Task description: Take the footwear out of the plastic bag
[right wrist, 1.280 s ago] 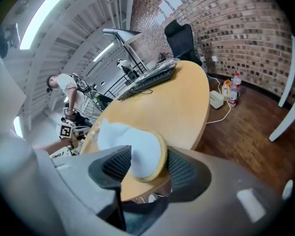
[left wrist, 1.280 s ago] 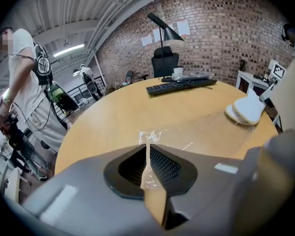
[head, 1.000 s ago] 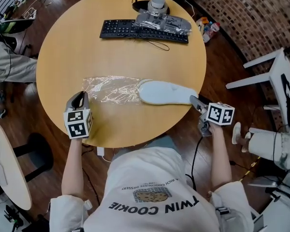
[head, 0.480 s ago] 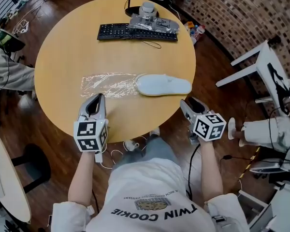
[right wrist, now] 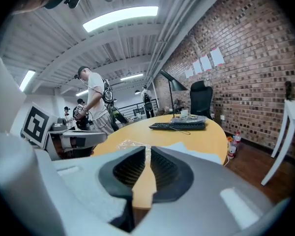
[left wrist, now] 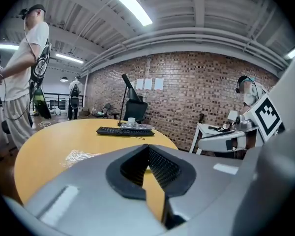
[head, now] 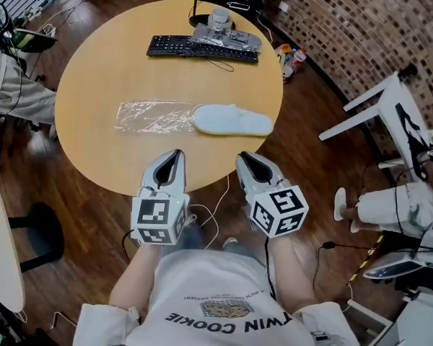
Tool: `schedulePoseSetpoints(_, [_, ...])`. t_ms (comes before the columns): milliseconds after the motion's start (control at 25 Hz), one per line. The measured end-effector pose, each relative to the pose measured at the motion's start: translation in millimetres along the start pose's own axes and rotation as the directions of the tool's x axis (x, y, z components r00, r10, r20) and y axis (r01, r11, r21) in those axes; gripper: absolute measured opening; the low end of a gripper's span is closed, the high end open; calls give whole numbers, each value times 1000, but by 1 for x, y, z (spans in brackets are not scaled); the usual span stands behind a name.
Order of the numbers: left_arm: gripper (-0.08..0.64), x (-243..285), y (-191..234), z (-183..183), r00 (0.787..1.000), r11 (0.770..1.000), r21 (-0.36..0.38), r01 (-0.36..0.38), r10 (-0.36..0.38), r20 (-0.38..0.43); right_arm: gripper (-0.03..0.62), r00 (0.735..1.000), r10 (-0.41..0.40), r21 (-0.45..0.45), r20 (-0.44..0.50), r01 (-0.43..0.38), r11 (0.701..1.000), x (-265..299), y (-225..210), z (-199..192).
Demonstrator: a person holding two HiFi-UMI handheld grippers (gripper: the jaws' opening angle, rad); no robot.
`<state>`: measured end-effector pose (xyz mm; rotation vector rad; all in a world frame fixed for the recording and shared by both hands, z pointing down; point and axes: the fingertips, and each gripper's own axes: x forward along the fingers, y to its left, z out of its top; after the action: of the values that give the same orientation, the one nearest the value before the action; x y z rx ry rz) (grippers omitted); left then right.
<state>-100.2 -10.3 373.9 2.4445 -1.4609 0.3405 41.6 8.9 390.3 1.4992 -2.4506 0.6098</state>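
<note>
A white slipper (head: 231, 120) lies flat on the round wooden table (head: 115, 63), its heel end touching the mouth of a flat, clear plastic bag (head: 153, 116) to its left. Nothing shows inside the bag. Both grippers hang off the table's near edge, close to my body and side by side. My left gripper (head: 175, 154) is shut and holds nothing. The jaws of my right gripper (head: 244, 157) are closing, with nothing between them. In the right gripper view the slipper (right wrist: 196, 149) and bag (right wrist: 130, 144) show beyond the jaws' tips (right wrist: 148, 150).
A black keyboard (head: 202, 47) with a silvery wrapped bundle (head: 227, 38) and a lamp base stands at the table's far edge. White furniture (head: 390, 114) stands to the right by the brick wall. People stand on the left of the room (left wrist: 24, 58).
Both grippers have pulled back off the table towards my body and come close together. The right jaws have gone from wide open to nearly together. Slipper and bag have stayed put.
</note>
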Motion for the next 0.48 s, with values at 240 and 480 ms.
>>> schedulePoseSetpoints(240, [6,-20,-91,-12,999,999,-19,27,-26,18,6,997,58,-33,50,-57,998,-63,19,-9])
schedulePoseSetpoints(480, [6,-51,-167,-26,1000,1000,-11,23,-23,12,2,990,125,-68,62,-121,990,-123,33,-25])
